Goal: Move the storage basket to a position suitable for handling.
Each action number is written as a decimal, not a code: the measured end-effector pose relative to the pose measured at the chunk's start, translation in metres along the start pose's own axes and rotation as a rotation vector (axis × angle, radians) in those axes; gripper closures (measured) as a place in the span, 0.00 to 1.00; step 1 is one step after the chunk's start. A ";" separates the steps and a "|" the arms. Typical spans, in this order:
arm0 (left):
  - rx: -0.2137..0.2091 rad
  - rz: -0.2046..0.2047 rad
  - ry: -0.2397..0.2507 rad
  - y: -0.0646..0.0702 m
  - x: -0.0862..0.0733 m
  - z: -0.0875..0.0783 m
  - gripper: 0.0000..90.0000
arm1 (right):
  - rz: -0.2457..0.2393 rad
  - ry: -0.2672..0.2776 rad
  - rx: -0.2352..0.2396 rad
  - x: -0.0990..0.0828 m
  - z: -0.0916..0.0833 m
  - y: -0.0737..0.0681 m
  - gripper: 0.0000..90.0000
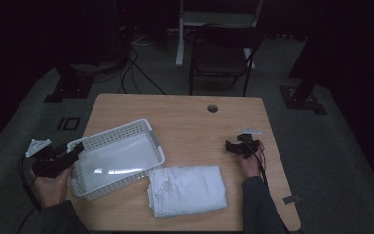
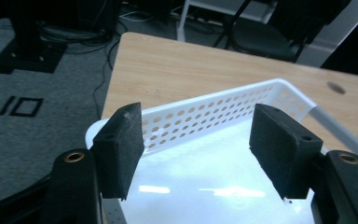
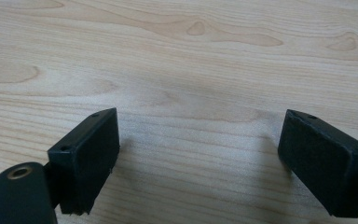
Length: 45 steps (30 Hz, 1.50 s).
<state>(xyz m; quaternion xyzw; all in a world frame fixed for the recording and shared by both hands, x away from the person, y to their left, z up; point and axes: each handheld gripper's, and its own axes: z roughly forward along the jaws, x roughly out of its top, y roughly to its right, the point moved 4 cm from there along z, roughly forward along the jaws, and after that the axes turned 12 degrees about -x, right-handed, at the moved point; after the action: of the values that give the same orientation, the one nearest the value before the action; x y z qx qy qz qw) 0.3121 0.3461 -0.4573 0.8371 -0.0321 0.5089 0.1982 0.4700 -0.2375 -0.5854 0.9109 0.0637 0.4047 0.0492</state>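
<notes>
Early stage, nothing packed yet. Left gripper (image 1: 76,149) hovers over the near-left corner of the empty basket (image 1: 152,130), jaws apart, holding nothing. Right gripper (image 1: 230,146) sits over bare table (image 1: 185,109), jaws wide, empty. Folded towel (image 1: 187,190) lies just beside the basket, likely goes in next.

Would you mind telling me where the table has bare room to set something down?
The far half of the table, beyond the white basket, lies bare. A smaller patch sits between the folded white cloth and the right gripper. The near-left corner is crowded.
</notes>
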 end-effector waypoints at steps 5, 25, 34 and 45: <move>0.027 0.027 0.008 0.004 0.000 0.000 0.36 | 0.004 -0.001 -0.004 -0.001 -0.002 0.000 0.14; 0.162 0.111 -0.179 0.004 -0.019 0.007 0.52 | -0.002 0.004 0.005 -0.006 -0.007 0.000 0.16; 0.209 0.072 -0.192 -0.010 -0.034 -0.001 0.53 | -0.008 0.004 0.011 -0.007 -0.007 0.001 0.15; 0.178 0.012 -0.222 -0.006 -0.057 -0.001 0.50 | -0.014 -0.005 0.044 -0.008 -0.018 0.002 0.37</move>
<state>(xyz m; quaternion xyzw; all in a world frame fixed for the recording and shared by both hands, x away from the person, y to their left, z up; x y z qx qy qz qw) 0.2851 0.3431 -0.5081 0.9024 -0.0135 0.4149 0.1155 0.4514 -0.2399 -0.5791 0.9123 0.0788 0.4005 0.0319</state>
